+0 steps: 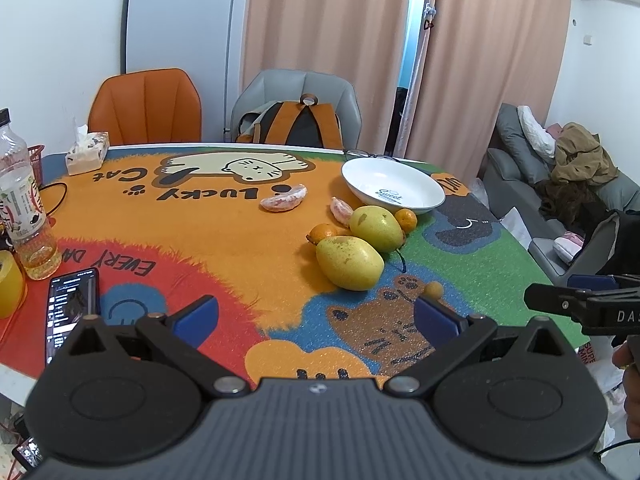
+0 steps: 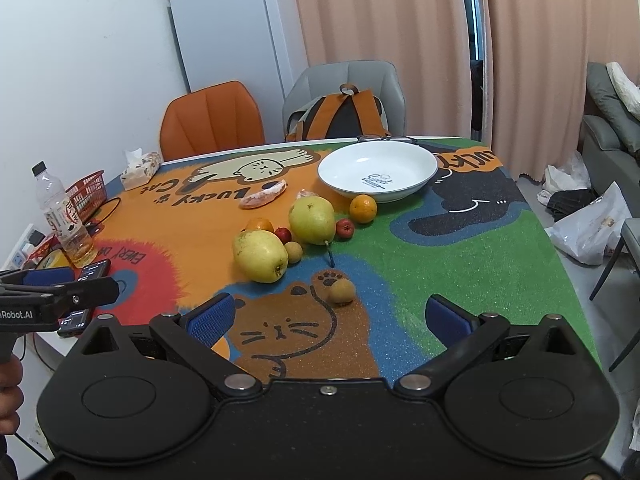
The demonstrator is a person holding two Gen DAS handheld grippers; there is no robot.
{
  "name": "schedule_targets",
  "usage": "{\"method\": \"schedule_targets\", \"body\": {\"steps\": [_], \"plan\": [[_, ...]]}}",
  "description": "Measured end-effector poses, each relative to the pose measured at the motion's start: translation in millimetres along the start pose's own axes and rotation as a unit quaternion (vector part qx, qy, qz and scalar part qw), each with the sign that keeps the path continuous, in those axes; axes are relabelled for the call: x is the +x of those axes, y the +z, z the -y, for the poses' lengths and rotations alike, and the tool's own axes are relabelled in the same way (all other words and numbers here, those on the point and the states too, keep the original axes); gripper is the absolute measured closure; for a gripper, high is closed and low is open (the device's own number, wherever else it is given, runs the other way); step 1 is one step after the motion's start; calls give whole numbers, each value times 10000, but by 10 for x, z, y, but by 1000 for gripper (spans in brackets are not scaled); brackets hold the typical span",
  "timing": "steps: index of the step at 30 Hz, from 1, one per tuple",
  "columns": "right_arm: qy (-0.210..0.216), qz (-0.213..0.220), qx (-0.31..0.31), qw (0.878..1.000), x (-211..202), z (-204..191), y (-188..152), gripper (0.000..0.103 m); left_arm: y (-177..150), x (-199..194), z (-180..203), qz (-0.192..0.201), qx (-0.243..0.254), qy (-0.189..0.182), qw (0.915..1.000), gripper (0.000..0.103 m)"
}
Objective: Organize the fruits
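Fruit is clustered on the mat [image 2: 460,248] just before the empty white bowl [image 2: 376,170]: two pears [image 2: 260,255], oranges [image 2: 363,209], small red fruits [image 2: 345,228]. Left gripper [image 1: 316,314] and right gripper [image 2: 326,314] are held wide open, empty, above the table's near edge.

Both views are evenly and fairly brightly lit by soft indoor light, with only faint shadows under the fruit. Focus is sharp at centre; fisheye bending curves the edges (corners darken).
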State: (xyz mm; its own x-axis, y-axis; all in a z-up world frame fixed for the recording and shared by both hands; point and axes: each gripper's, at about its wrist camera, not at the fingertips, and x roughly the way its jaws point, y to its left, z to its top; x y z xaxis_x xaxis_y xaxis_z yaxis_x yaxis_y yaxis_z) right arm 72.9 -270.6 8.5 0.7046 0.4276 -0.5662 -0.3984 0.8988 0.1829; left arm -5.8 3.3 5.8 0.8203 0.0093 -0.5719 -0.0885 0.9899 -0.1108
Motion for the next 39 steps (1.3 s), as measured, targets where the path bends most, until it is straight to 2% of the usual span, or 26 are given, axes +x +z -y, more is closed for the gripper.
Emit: {"method": "schedule_targets", "body": {"steps": [22, 39], "plan": [[-62, 42, -82, 9999, -15, -37, 25, 0, 14, -40, -24, 19, -47, -88, 9999, 0], [-57, 38, -61, 10000, -1, -21, 11, 0, 13, -72, 31, 63, 5, -23, 10000, 0]]}}
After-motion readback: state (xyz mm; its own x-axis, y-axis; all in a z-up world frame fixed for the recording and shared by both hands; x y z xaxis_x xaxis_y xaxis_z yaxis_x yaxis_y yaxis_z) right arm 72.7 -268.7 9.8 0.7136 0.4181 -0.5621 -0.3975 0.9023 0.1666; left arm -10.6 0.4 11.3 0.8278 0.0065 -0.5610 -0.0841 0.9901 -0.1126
